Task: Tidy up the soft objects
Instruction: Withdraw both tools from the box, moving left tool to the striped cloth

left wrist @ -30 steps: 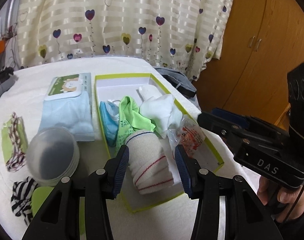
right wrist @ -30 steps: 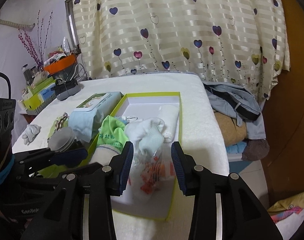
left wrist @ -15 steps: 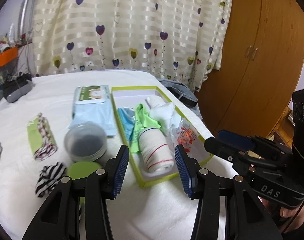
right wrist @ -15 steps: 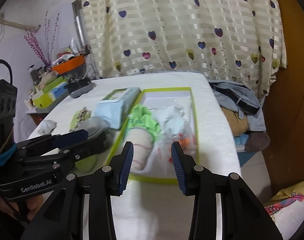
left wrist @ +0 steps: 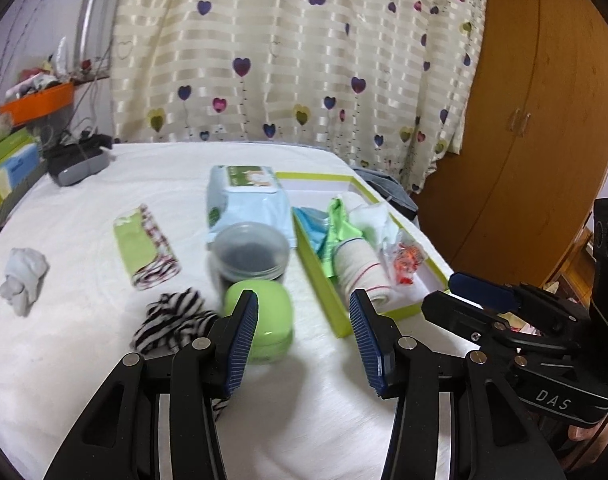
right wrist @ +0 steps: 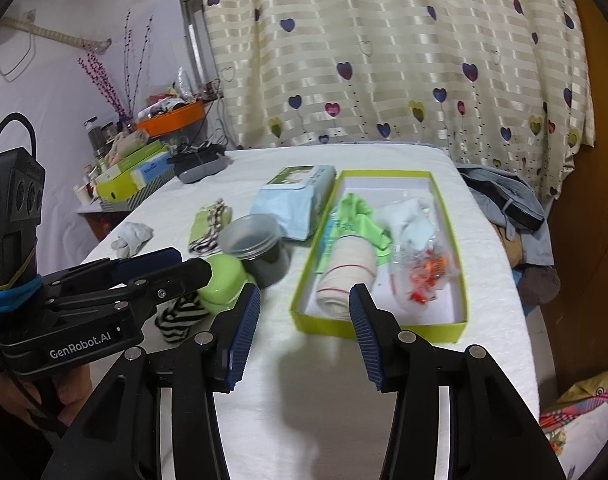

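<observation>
Ahead, rolled sock (right wrist: 346, 268) boxed, right tongs (right wrist: 304, 332) (empty) apart

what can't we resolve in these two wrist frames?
- Clear jar contents: left wrist view, motion blur; just a dark mass.
- Plastic bag contents: right wrist view, blurred orange-red bits.
- Zebra-striped cloth: right wrist view, partly behind the left gripper.
- Wipes pack label: both views, too small.
</observation>
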{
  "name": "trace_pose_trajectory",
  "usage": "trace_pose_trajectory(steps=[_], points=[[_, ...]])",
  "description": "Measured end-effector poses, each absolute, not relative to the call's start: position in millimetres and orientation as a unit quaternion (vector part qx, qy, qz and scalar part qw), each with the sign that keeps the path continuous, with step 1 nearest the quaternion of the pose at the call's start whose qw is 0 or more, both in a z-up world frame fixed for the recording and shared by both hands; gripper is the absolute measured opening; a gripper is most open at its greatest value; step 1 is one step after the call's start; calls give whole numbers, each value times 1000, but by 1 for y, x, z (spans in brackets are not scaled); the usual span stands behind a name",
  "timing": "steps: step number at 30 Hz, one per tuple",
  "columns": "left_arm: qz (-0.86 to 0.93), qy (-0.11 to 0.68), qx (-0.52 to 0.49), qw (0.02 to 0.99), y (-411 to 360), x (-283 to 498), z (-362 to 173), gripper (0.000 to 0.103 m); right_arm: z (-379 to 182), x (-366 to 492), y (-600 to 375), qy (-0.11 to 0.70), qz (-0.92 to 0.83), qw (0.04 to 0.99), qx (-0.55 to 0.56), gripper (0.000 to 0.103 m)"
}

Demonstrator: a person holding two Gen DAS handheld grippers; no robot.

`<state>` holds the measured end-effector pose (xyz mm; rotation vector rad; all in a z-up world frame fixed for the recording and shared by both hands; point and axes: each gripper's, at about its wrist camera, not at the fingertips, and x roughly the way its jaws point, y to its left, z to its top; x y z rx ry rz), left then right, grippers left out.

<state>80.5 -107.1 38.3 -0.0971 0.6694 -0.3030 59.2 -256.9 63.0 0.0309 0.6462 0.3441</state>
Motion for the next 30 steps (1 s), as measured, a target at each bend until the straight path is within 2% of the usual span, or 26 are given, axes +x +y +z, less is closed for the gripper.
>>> trace_pose_trajectory(steps=[30], points=[[-96,338,-79,933,-40,78,19,46,53,60,-210,349,196,916,-18,48]])
